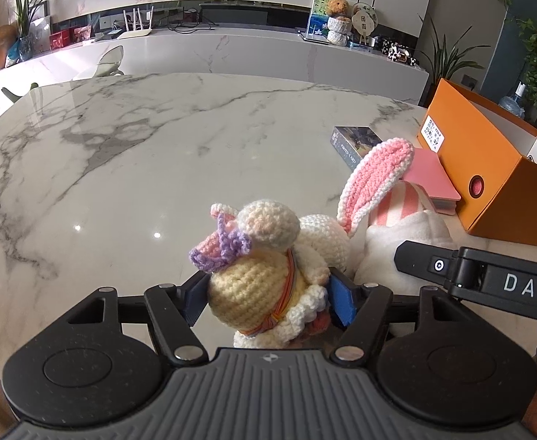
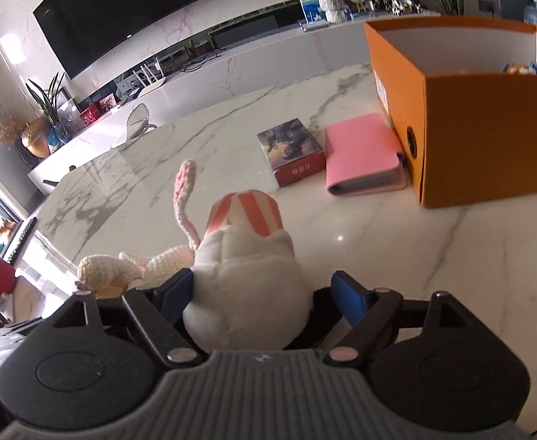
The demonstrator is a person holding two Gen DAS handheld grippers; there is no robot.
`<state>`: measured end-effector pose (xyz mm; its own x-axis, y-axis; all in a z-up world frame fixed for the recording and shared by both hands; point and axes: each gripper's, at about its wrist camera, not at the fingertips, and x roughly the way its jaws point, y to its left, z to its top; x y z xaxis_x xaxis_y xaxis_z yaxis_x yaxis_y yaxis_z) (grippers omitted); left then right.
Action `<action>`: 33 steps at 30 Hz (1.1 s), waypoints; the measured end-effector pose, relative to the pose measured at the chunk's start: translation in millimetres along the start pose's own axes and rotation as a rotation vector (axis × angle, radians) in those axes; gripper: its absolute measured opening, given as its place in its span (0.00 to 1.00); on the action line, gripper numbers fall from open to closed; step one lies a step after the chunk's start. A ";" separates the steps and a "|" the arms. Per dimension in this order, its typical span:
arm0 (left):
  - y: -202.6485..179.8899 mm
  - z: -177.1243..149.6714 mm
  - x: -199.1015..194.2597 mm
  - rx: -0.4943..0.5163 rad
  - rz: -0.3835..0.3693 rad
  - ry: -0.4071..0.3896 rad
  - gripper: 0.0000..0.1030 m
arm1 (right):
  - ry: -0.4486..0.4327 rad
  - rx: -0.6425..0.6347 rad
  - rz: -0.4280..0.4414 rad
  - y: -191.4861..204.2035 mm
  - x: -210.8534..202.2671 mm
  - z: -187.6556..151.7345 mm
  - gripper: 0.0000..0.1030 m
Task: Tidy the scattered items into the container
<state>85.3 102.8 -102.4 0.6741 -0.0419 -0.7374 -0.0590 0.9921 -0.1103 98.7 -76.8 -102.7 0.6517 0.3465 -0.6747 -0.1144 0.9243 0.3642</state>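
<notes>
My left gripper [image 1: 268, 299] is shut on a crocheted rabbit [image 1: 257, 278], cream and yellow with a purple bow and a long pink ear [image 1: 376, 179]. My right gripper [image 2: 265, 293] surrounds a white plush toy with a pink-striped top [image 2: 248, 271]; its left pad touches the plush, the right pad [image 2: 349, 300] stands apart. That plush also shows in the left wrist view [image 1: 400, 234], beside the rabbit. The orange box [image 2: 488, 135] stands open at the right on the marble table [image 1: 140, 168]; it also shows in the left wrist view [image 1: 503, 179].
A pink wallet [image 2: 362, 154] and a printed card box [image 2: 292, 152] lie against the orange box's near left side. Some small items [image 2: 521, 69] lie inside the box. A TV wall and a long counter with clutter run behind the table.
</notes>
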 end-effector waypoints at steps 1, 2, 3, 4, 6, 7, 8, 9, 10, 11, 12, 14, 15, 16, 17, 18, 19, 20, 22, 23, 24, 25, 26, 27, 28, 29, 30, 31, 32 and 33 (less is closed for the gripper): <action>0.5 -0.2 0.4 0.000 -0.004 0.000 0.75 | -0.002 0.010 0.002 -0.7 0.4 -0.4 0.81; 0.8 -0.5 0.8 0.000 -0.007 -0.002 0.75 | -0.005 0.019 0.004 -1.4 0.8 -0.8 0.81; 1.0 -0.8 1.4 0.002 -0.011 -0.004 0.75 | -0.005 0.023 0.009 -1.8 1.6 -0.7 0.81; 1.1 -1.1 1.9 0.003 -0.015 -0.004 0.75 | -0.005 0.027 0.014 -2.1 2.4 -0.5 0.81; 1.0 -1.3 2.8 0.003 -0.021 -0.004 0.75 | 0.001 0.047 0.026 -4.4 5.4 -0.7 0.83; 0.7 -0.6 3.8 0.004 -0.023 -0.004 0.75 | 0.004 0.051 0.028 -5.5 7.0 -1.1 0.83; 0.5 -0.4 4.2 0.004 -0.024 -0.004 0.75 | 0.008 0.055 0.029 -6.6 8.6 -1.5 0.84; 0.3 -0.4 4.5 0.003 -0.025 -0.005 0.75 | 0.011 0.060 0.031 -7.7 10.2 -1.8 0.85; 0.2 -0.5 4.8 0.003 -0.026 -0.005 0.75 | 0.010 0.062 0.034 -8.4 11.1 -2.1 0.85; 0.1 -0.6 5.0 0.003 -0.027 -0.005 0.75 | 0.014 0.061 0.035 -8.5 12.5 -2.4 0.86; -0.3 -0.8 5.2 0.006 -0.026 -0.004 0.75 | 0.017 0.059 0.034 -8.2 13.7 -3.0 0.87; -1.2 -1.2 5.4 0.012 -0.026 -0.003 0.75 | 0.020 0.055 0.033 -8.5 16.2 -4.3 0.88; -1.5 -1.4 5.3 0.014 -0.027 -0.003 0.74 | 0.019 0.049 0.032 -8.2 16.3 -4.2 0.88; -1.8 -1.6 5.1 0.017 -0.027 -0.004 0.74 | 0.018 0.043 0.031 -8.0 16.4 -4.1 0.87; -2.1 -1.8 5.0 0.019 -0.028 -0.004 0.73 | 0.018 0.037 0.031 -7.7 16.5 -4.0 0.85; -2.3 -1.4 4.7 0.019 -0.028 -0.004 0.73 | 0.013 0.031 0.036 -7.1 15.6 -3.7 0.80; -1.5 -1.4 4.5 0.022 -0.028 -0.004 0.72 | 0.009 0.025 0.044 -6.0 14.4 -3.4 0.77; -2.0 -1.6 4.1 0.027 -0.027 -0.006 0.71 | 0.005 0.014 0.040 -4.1 13.4 -3.0 0.75; -2.0 -1.8 2.8 0.025 -0.029 -0.007 0.70 | -0.001 -0.003 0.035 -2.1 12.1 -3.4 0.73; -1.9 -2.0 2.1 0.024 -0.030 -0.007 0.70 | -0.002 -0.004 0.034 -2.3 11.8 -3.7 0.72; -1.9 -2.1 1.4 0.023 -0.031 -0.008 0.69 | -0.003 -0.002 0.034 -2.5 11.1 -3.7 0.71; -1.8 -2.2 0.7 0.021 -0.032 -0.008 0.69 | -0.006 0.002 0.032 -2.8 10.2 -3.6 0.70; -1.7 -2.2 -0.3 0.020 -0.031 -0.008 0.69 | -0.010 0.004 0.027 -3.3 8.8 -3.3 0.70; -1.7 -1.9 -1.5 0.020 -0.029 -0.010 0.69 | -0.015 0.006 0.022 -3.7 7.3 -3.1 0.69; -1.6 -1.5 -2.7 0.020 -0.027 -0.013 0.68 | -0.020 0.008 0.020 -4.2 5.2 -2.5 0.69; -1.8 -1.4 -4.3 0.020 -0.026 -0.015 0.68 | -0.026 0.009 0.018 -4.7 3.1 -1.9 0.69; -2.1 -1.2 -6.4 0.020 -0.027 -0.018 0.68 | -0.032 0.011 0.017 -5.1 1.0 -1.2 0.69; -2.5 -1.0 -8.9 0.020 -0.030 -0.023 0.68 | -0.040 0.009 0.015 -4.7 -1.8 -0.4 0.69; -3.2 -0.5 -12.1 0.022 -0.030 -0.030 0.68 | -0.048 0.008 0.013 -4.2 -4.7 0.4 0.69; -4.0 0.1 -15.3 0.023 -0.029 -0.037 0.68 | -0.060 0.000 0.015 -2.9 -8.6 1.4 0.69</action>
<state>75.3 99.5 -90.6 0.7019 -0.0668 -0.7091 -0.0221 0.9931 -0.1155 94.5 -82.6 -97.1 0.6940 0.3500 -0.6291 -0.1242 0.9190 0.3743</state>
